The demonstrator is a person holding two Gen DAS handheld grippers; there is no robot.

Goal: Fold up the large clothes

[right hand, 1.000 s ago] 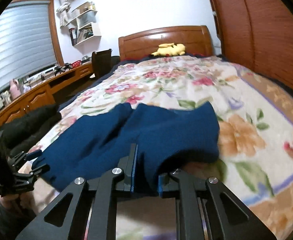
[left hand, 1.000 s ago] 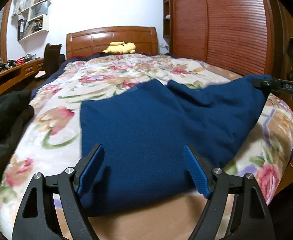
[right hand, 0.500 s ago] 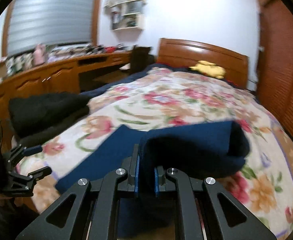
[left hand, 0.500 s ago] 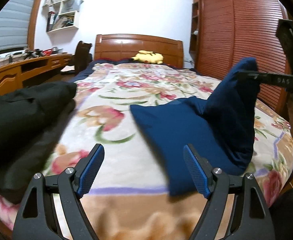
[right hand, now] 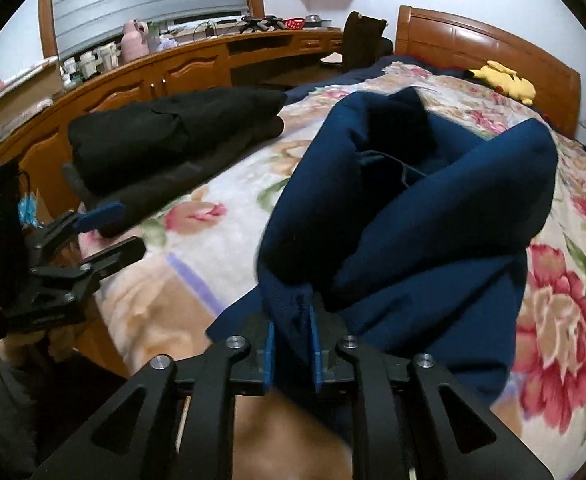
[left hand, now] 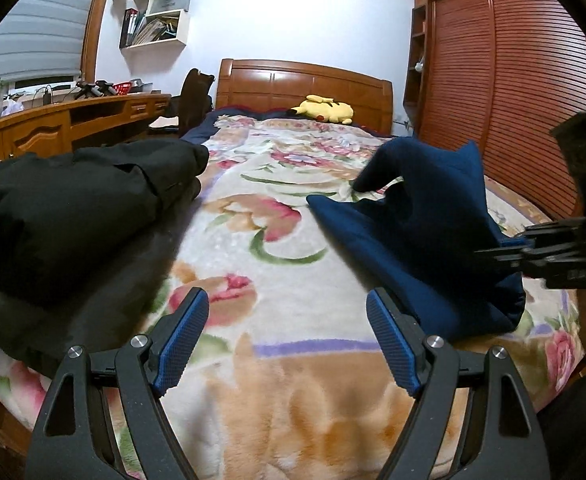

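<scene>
A navy blue garment (right hand: 413,200) lies bunched and partly doubled over on the floral blanket (left hand: 273,240) near the foot of the bed. My right gripper (right hand: 291,340) has a fold of its edge between the blue pads; the jaws are opening, though the cloth still fills the narrow gap. In the left wrist view that gripper (left hand: 505,248) enters from the right edge, with the navy garment (left hand: 413,240) rising to it. My left gripper (left hand: 285,344) stands wide open over bare blanket, left of the garment, holding nothing. The right wrist view shows the left gripper (right hand: 105,232) at the bed's left corner.
A pile of folded black clothes (left hand: 73,208) sits on the bed's left side. A yellow plush toy (left hand: 325,109) rests by the headboard. A wooden desk (left hand: 73,120) and a chair (left hand: 195,96) run along the left, a slatted wardrobe (left hand: 513,80) on the right.
The right gripper has carried the garment's edge across and down, so the flat cloth is now bunched. The left gripper, still open, has slid left off the garment toward the black pile.
</scene>
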